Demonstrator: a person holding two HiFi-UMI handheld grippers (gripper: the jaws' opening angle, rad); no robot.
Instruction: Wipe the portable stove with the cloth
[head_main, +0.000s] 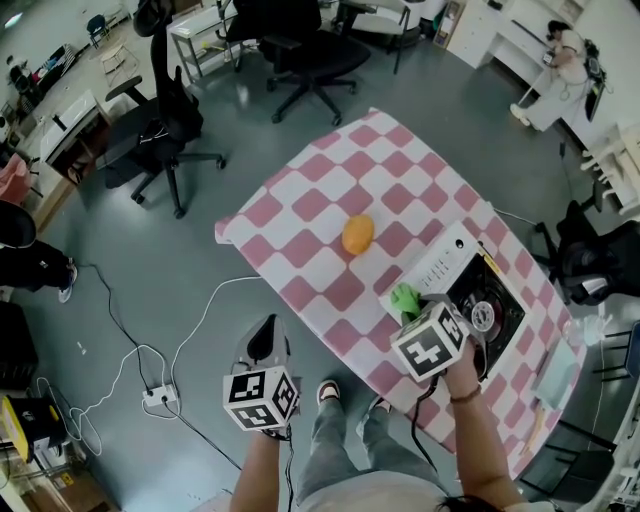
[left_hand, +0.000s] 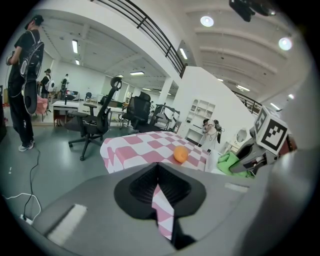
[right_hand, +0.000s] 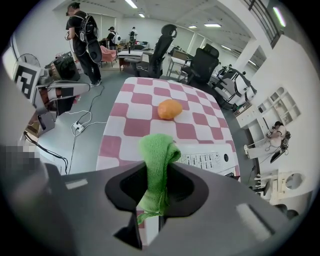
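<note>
**Step in hand – bringing the cloth to the stove.** The right gripper (head_main: 409, 310) has its fingers clenched on the green cloth (right_hand: 158, 159). A folded end stands up past the fingertips, and the gripper is poised at the left edge of the portable stove (head_main: 447, 264). No view confirms that the cloth is touching the casing. The stove sits at the near right of the checked worktop (head_main: 318, 196), with an orange object (head_main: 357, 233) apart from it to the left. The left gripper (head_main: 263, 338) hangs off the worktop's near edge over the floor, its fingers drawn together on nothing.

**Next move – judgement.** Lower the cloth flat onto the stove's white control panel (right_hand: 209, 160) and sweep it right across the top. Keep the grasp firm so the cloth does not pull free.
</note>
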